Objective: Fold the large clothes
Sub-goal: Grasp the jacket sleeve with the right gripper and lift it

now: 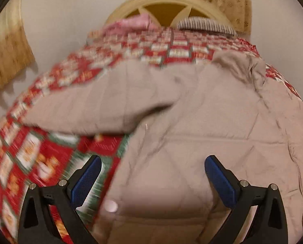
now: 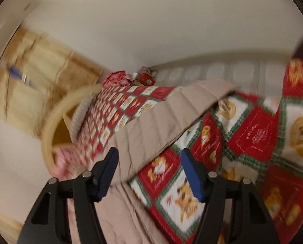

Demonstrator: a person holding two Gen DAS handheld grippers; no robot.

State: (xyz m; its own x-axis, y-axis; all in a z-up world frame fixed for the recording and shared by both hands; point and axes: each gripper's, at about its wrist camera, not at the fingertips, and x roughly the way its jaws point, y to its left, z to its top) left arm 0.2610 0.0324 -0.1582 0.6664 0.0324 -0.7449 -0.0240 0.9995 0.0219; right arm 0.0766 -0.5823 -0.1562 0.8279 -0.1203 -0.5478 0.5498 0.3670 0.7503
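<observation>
A: Beige quilted jacket is lying spread on the red patterned bedspread.
B: Left hand-held gripper and right hand-held gripper are both hovering released.

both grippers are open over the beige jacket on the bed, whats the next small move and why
Probably lower the left gripper and close it on the beige jacket by the hem: its jaws stand wide open, holding nothing. The sleeve lies spread across the checked blanket, unfolded. The right gripper is also open.
</observation>
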